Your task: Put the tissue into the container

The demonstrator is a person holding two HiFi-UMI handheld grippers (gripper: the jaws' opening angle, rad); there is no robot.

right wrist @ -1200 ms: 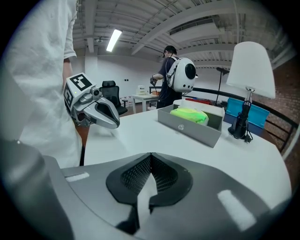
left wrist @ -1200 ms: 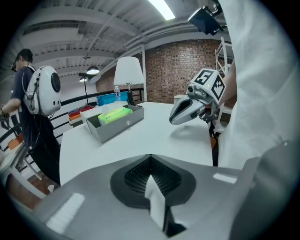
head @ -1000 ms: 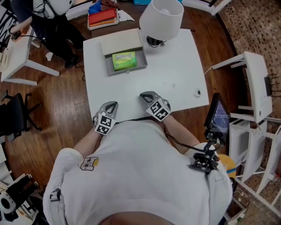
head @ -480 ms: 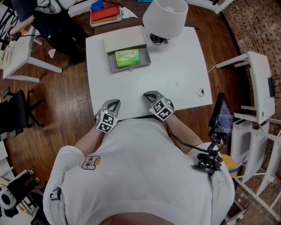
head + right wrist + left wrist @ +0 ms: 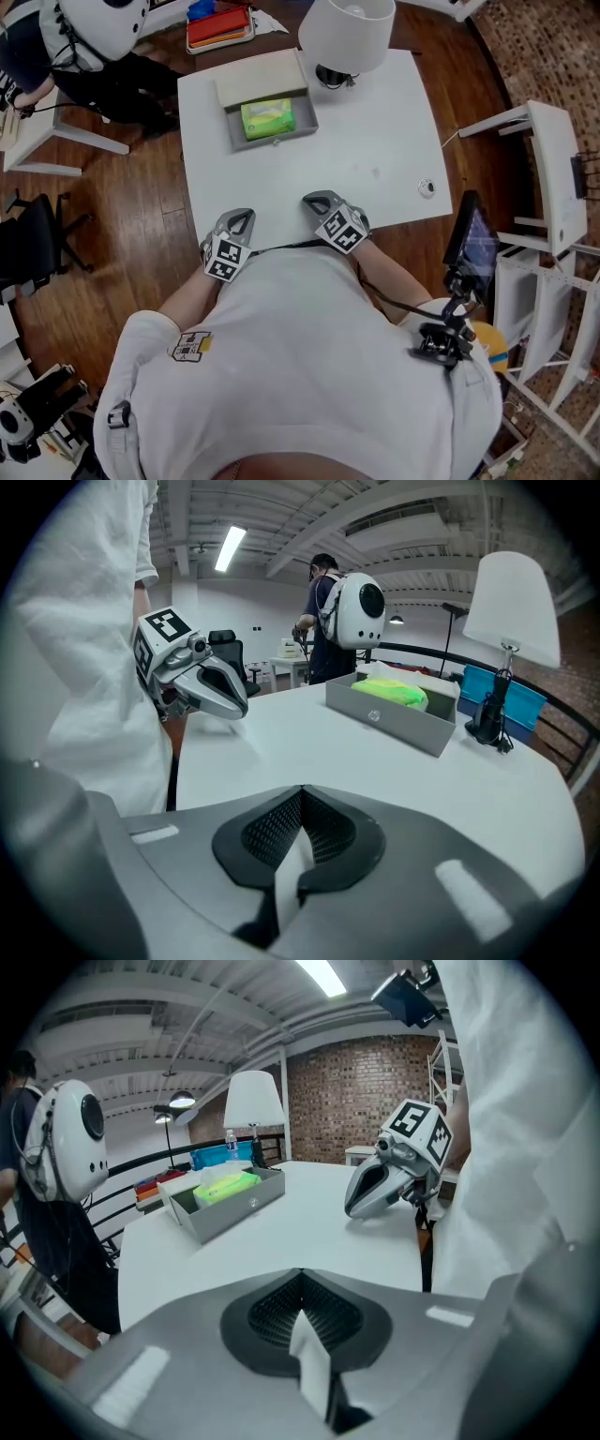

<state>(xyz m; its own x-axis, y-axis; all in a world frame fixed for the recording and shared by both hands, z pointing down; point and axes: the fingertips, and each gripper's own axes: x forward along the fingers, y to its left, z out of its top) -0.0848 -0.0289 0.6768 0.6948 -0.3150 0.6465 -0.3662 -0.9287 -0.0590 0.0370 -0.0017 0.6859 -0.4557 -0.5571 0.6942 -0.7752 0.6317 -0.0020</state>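
A green tissue pack (image 5: 267, 118) lies inside an open grey container (image 5: 274, 142) at the far left part of the white table (image 5: 375, 141). The container's beige lid (image 5: 260, 79) stands behind it. My left gripper (image 5: 241, 218) and right gripper (image 5: 315, 201) rest side by side at the table's near edge, both shut and empty, far from the container. In the left gripper view the container (image 5: 234, 1208) with the tissue pack (image 5: 223, 1185) sits ahead to the left, and the right gripper (image 5: 373, 1192) to the right. In the right gripper view the container (image 5: 398, 716) lies ahead.
A white lamp (image 5: 347, 33) stands at the table's far edge, beside the container. A small round object (image 5: 427, 188) lies near the right edge. A person in a white helmet (image 5: 98, 23) is at the back left. A white stand (image 5: 553, 178) and a screen (image 5: 469, 248) are at the right.
Both grippers have stayed at the table's near edge, shut. The head view has shifted a little, and the person at the back left has come further into view.
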